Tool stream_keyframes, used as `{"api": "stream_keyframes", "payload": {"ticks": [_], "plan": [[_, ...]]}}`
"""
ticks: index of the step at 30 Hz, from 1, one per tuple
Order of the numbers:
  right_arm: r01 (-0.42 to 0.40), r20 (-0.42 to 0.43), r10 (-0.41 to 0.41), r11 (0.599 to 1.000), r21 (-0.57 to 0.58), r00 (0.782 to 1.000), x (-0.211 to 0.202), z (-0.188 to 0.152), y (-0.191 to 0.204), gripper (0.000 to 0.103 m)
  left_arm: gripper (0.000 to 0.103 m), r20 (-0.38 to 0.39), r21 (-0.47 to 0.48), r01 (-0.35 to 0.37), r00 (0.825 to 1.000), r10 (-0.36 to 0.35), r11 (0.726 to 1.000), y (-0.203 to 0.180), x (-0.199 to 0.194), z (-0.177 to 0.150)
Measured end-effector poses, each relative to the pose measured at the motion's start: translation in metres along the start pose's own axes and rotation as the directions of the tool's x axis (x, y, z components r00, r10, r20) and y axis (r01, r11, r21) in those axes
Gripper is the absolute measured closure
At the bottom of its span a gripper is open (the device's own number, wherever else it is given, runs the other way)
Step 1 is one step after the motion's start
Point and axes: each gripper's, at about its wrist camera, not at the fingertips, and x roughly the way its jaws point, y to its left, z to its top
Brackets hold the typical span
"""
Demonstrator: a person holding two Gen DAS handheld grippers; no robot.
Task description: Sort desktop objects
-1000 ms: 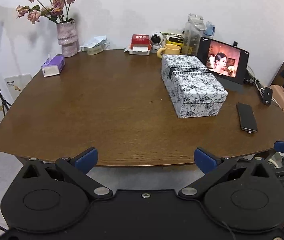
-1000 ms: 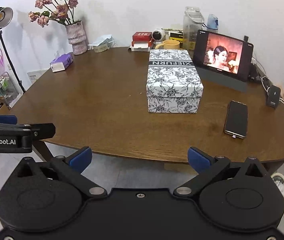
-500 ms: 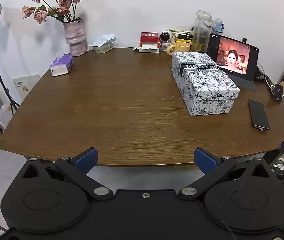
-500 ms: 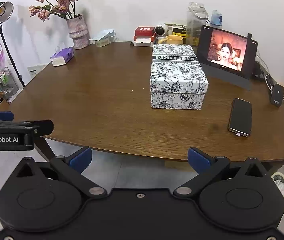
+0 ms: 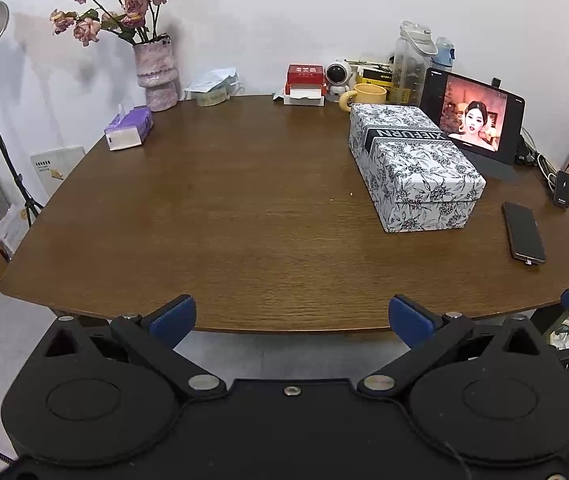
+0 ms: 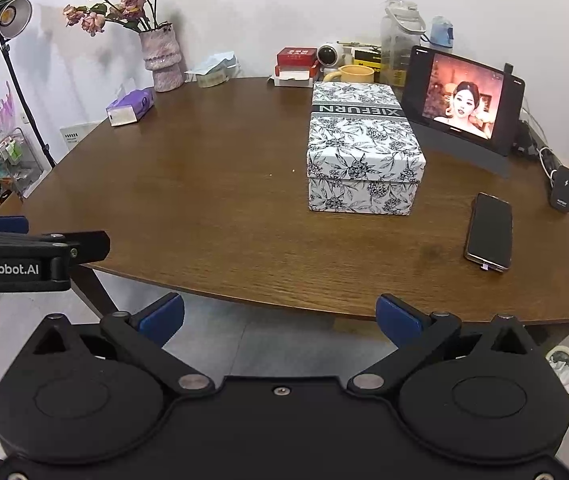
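**Two open claws wait at the near edge of the table**

Left wrist view: The left claw [image 5: 291, 316] is wide open and holds nothing. Its blue fingertips [image 5: 173, 315] sit just over the near edge of the brown table [image 5: 224, 220]. The flowery box [image 5: 414, 166] lies far ahead and to the right of the claw, well apart from it. A black band on its lid reads "XIEFURN", upside down from here. A dark phone [image 5: 523, 233] lies flat to the right of the box, near the table edge. Behind the box stands a tablet [image 5: 472, 120] with a video on. A purple tissue pack [image 5: 129, 129] lies far off to the left, near a vase of pink flowers [image 5: 155, 76]. At the back are a red box [image 5: 304, 80], a yellow mug [image 5: 364, 94] and a clear bottle [image 5: 410, 62]. A bit of the right claw shows at the right edge.

Right wrist view: The right claw [image 6: 280, 316] is wide open too and holds nothing. It hangs in front of the table edge. The flowery box [image 6: 364, 152] is straight ahead, a little to the right, and the phone [image 6: 489, 232] lies nearer on the right. Only this view shows the side of the left claw [image 6: 84, 246], with the words "GenRobot.AI" on it. A small black charger [image 6: 563, 189] stands near the right edge.
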Motion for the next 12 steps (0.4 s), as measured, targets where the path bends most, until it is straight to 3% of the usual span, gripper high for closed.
{"api": "stream_keyframes", "payload": {"ticks": [12], "plan": [[-0.005, -0.009, 0.005, 1.000, -0.001, 1.000, 0.0018, -0.0036, -0.0002, 0.000, 0.000, 0.018, 0.027, -0.005, 1.000, 0.004, 1.000, -0.0041, 0.0005, -0.0021]]}}
